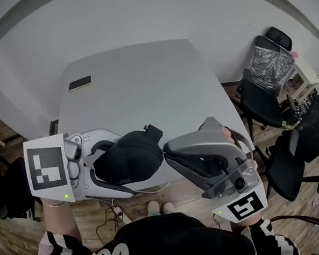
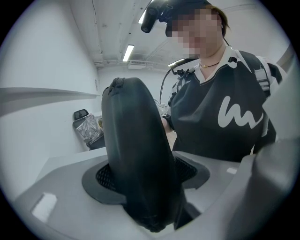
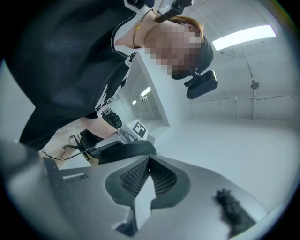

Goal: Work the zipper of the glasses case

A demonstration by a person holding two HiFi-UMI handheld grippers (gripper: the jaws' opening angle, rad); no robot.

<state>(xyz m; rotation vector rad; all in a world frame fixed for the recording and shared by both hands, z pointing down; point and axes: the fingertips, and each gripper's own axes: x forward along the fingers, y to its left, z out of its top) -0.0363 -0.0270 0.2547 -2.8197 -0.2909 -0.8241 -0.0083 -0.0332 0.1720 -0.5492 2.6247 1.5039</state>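
One glasses case (image 1: 126, 153) in left tongs (image 1: 143, 162), its zipper out of sight.

**Open counter ahead, tight at the near edge**

The counter (image 1: 146, 82) lies open beyond both claws, with only a small dark flat thing (image 1: 80, 83) near its far left corner. The near edge is crowded. The left claw (image 1: 130, 159) clamps the case (image 1: 133, 144), and the closed right claw (image 1: 166, 149) sits right at the case's right end, leaving no gap between them. Black chairs (image 1: 261, 96) crowd the counter's right side, and the wall (image 1: 142, 17) closes off the far side
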